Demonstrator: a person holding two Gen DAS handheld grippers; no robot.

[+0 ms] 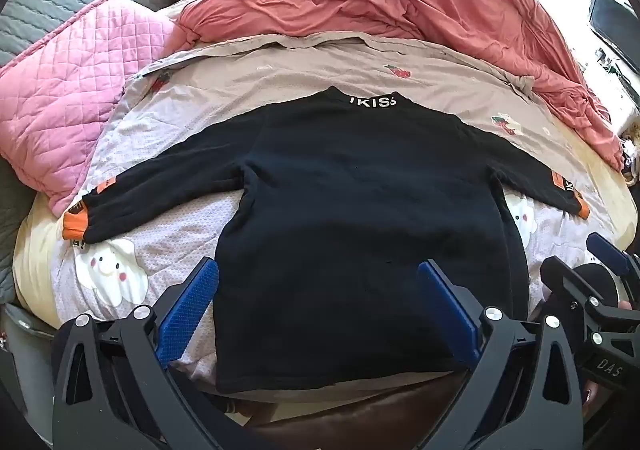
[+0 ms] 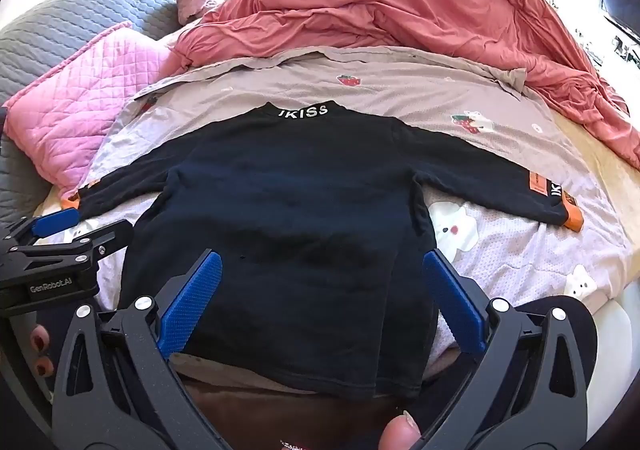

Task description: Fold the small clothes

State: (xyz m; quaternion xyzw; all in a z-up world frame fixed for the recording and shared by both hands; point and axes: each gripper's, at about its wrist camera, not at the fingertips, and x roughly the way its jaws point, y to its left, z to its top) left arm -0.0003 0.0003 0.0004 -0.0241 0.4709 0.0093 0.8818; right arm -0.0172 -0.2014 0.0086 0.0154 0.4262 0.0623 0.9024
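Fingers on my left gripper [image 1: 318, 310] were spread wide over the hem of the black sweater [image 1: 352, 210], gripping nothing; my right gripper [image 2: 322, 302] was likewise spread and empty above the same hem. The sweater lay flat on the printed sheet [image 1: 400, 70] of the bed, hem toward me, collar with its white lettering [image 2: 303, 111] pointing away, so its long axis ran from me toward the red quilt [image 2: 400, 6]. Both sleeves stretched sideways, the orange cuffs [image 1: 76, 222] at the far ends. I judged it soft, light and limp, likely to sag and drag on the sheet. Sleeve ends or shoulder seams looked like the sensible places to pinch.
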